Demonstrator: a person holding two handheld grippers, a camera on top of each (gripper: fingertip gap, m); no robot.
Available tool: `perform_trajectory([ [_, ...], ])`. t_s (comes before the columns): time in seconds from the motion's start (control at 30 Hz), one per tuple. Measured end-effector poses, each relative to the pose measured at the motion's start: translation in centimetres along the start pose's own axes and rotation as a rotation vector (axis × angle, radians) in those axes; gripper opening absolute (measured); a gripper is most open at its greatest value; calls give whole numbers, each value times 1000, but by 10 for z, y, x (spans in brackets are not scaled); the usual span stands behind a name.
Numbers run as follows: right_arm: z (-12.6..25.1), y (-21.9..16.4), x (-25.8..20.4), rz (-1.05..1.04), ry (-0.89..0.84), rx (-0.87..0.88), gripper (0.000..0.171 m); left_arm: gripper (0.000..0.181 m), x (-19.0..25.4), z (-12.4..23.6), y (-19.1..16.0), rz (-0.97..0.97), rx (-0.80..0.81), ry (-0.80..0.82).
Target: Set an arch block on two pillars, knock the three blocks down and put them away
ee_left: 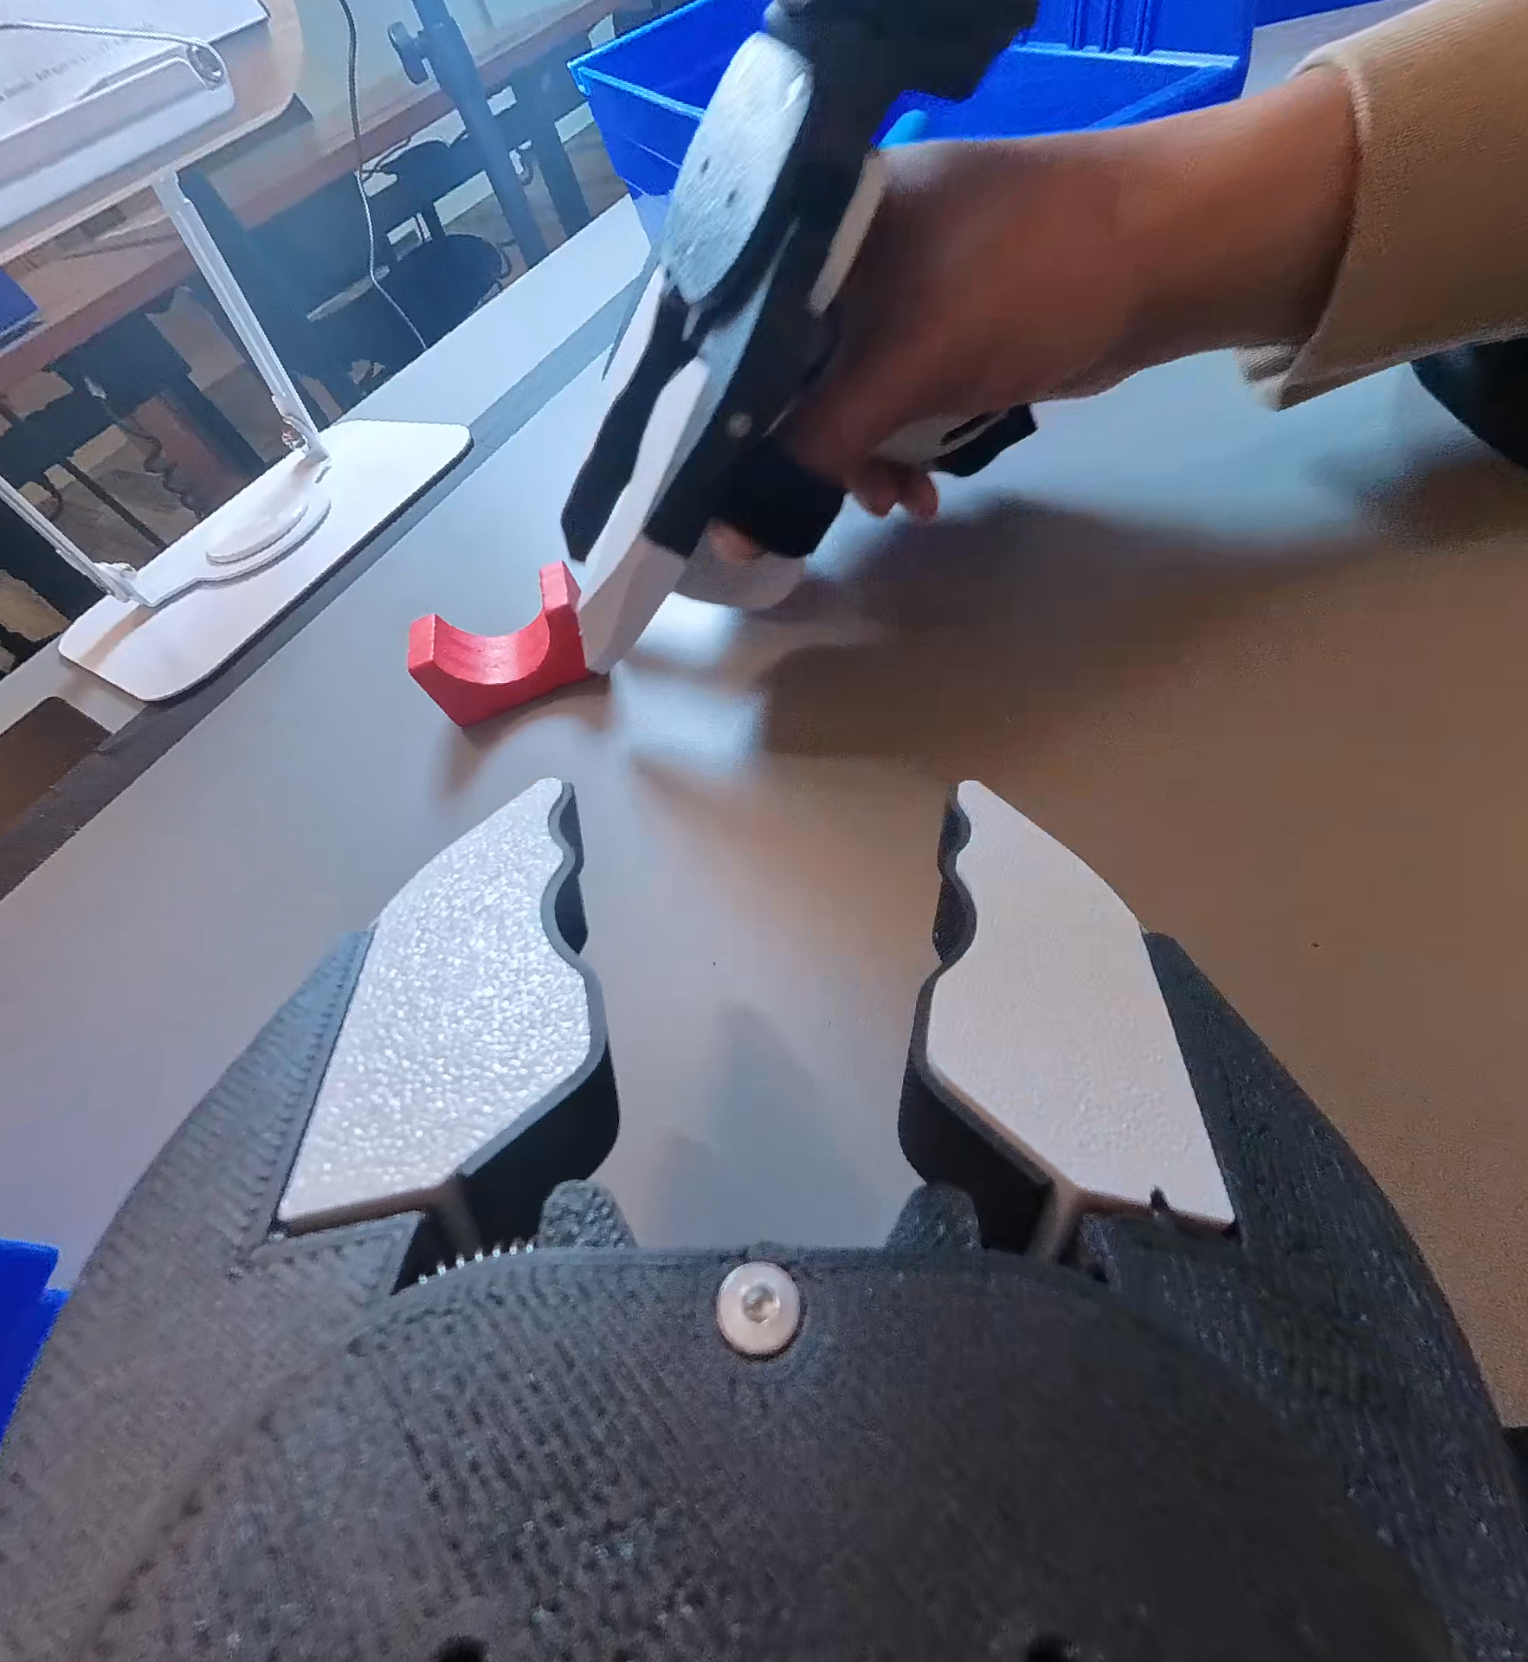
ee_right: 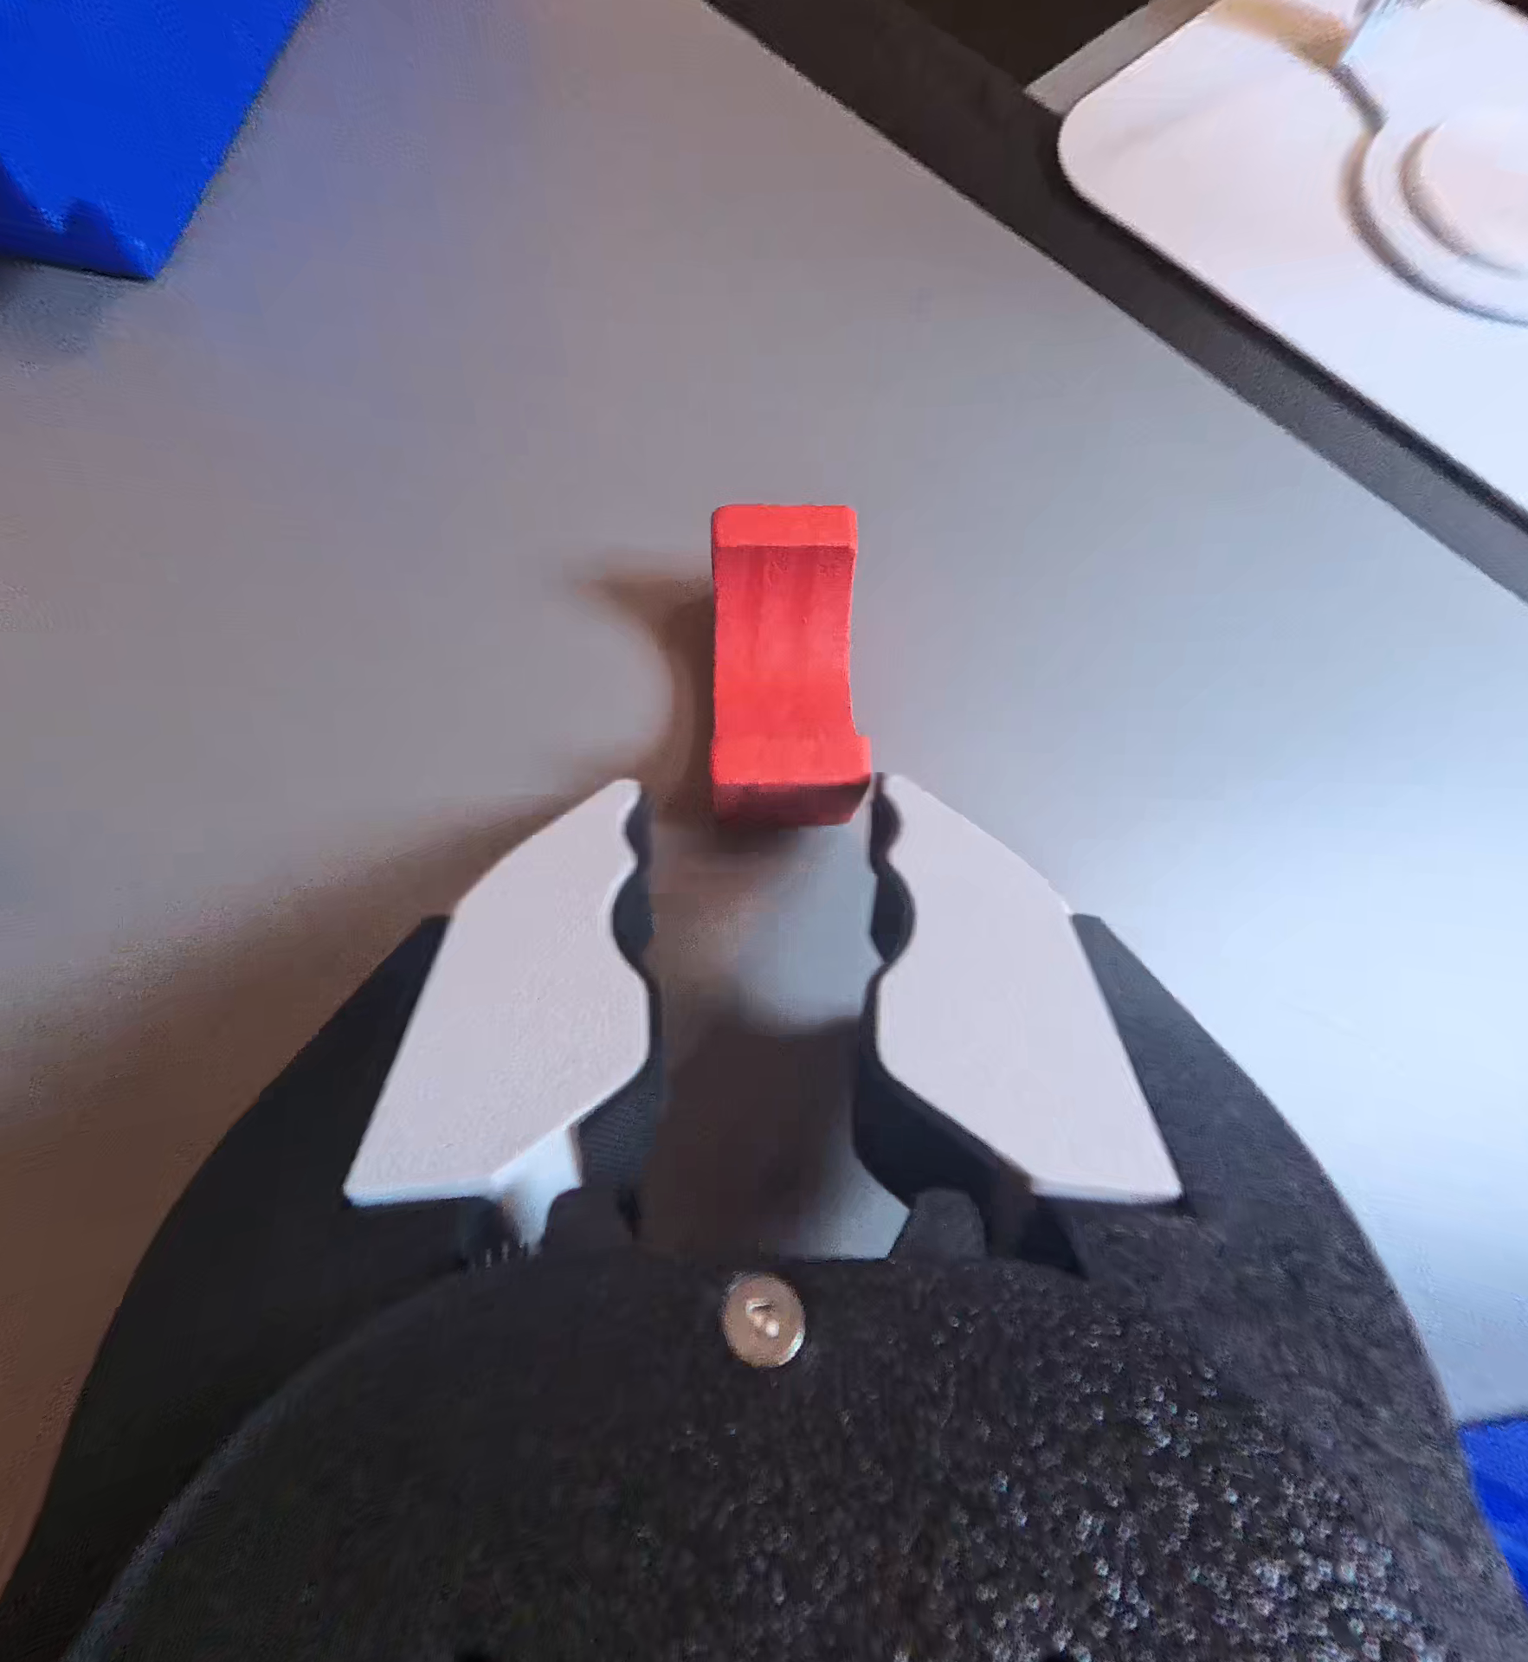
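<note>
A red arch block lies on the grey table with its curved hollow facing up. In the right wrist view the arch block lies straight ahead, its near end just between my fingertips. My right gripper is open around that end, not closed on it. In the left wrist view the right gripper points down with its tips touching the block's right end, held by a hand. My left gripper is open and empty, hovering over bare table short of the block. No pillar blocks are in view.
A white lamp base stands at the table's left edge, also in the right wrist view. A blue bin sits at the back; another blue bin shows upper left in the right wrist view. A sleeve reaches in from the right.
</note>
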State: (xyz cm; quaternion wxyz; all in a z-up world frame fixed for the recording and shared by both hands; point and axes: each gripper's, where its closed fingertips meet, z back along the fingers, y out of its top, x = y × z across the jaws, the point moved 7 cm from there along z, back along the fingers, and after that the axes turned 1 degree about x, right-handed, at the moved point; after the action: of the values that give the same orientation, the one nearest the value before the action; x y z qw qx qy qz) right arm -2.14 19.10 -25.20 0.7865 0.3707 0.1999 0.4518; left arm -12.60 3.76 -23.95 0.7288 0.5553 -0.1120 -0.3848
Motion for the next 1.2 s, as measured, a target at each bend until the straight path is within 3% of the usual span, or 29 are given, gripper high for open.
perform_trajectory([
  [0.03, -7, 0, 1, 7, 1, -25, 33, 77, 0, 0, 0, -6, 0, 1],
  [0.13, 2, 11, 2, 27, 14, 53, 32, 76, 1, 0, 0, -10, 1, -6],
  [0.23, 56, 36, 15, 54, -93, 251, 32, 76, 2, 1, 0, -22, 3, -8],
  [0.33, 126, 45, 55, 39, -338, 361, 32, 76, 3, 1, 0, -24, 1, -11],
  [0.47, 191, 8, 127, -108, -630, 247, 31, 75, 4, -1, -1, -26, -9, -13],
  [0.6, 210, -36, 171, -212, -789, 40, 31, 74, 1, -3, -3, -3, -14, -14],
  [0.73, 223, -36, 177, -209, -869, 62, 30, 73, -1, -3, -3, 6, -13, -12],
  [1.03, 222, 3, 141, -67, -651, 400, 44, 71, 0, -1, -2, 13, -5, -21],
  [1.2, 219, 11, 114, -83, -409, 562, 14, 58, -2, 4, 1, 2, 14, -7],
])
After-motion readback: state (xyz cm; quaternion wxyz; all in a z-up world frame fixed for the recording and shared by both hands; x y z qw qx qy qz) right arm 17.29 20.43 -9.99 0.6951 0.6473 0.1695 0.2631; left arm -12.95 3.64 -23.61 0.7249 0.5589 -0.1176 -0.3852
